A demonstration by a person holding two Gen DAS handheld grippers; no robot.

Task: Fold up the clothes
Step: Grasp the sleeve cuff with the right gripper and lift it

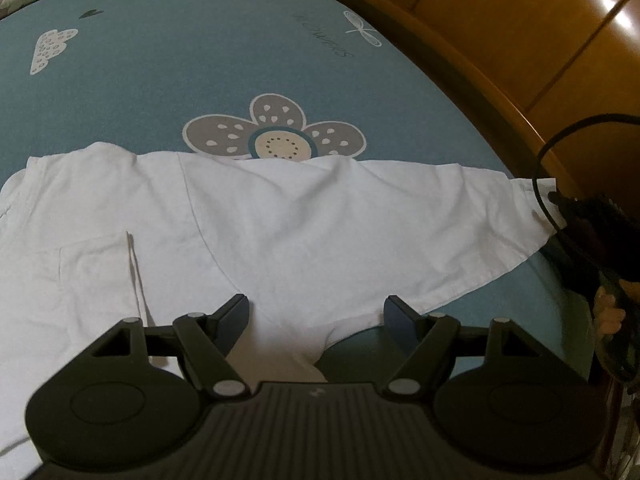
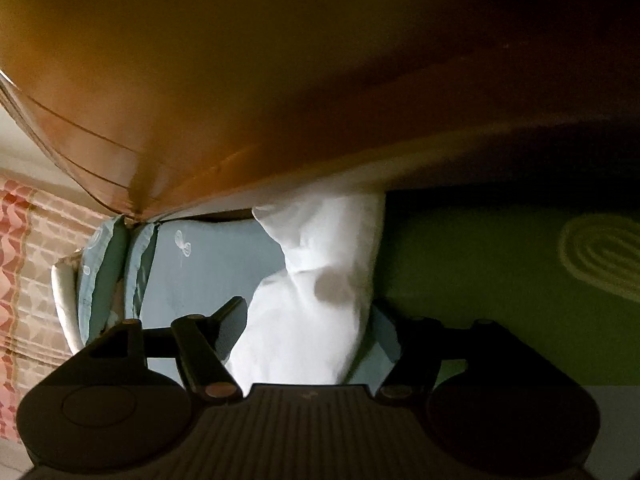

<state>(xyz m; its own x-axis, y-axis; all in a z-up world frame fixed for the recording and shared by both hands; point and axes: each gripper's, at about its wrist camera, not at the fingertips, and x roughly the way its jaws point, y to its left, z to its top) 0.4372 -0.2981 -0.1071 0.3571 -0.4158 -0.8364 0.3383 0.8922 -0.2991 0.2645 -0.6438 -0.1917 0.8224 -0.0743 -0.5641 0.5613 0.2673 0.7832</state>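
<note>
A white shirt (image 1: pixel 280 216) lies spread on the teal flower-print bedsheet (image 1: pixel 180 60), one sleeve stretched out to the right. My left gripper (image 1: pixel 316 312) hovers open over the shirt's near edge, where sleeve meets body; cloth lies under the gap and the pads do not press on it. At the sleeve's cuff end sits my right gripper (image 1: pixel 560 204), held by a hand (image 1: pixel 608 312). In the right wrist view the white sleeve (image 2: pixel 316 248) runs between the spread fingers of the right gripper (image 2: pixel 310 312). Its jaws stand wide and I see no pinch on the cloth.
A wooden bed frame (image 1: pixel 500 40) curves along the right edge of the bed. A black cable (image 1: pixel 560 140) loops above the cuff. Pillows (image 2: pixel 104 272) stand at the far end, and a patterned curtain (image 2: pixel 24 280) hangs behind them. The green mattress side (image 2: pixel 520 280) shows to the right.
</note>
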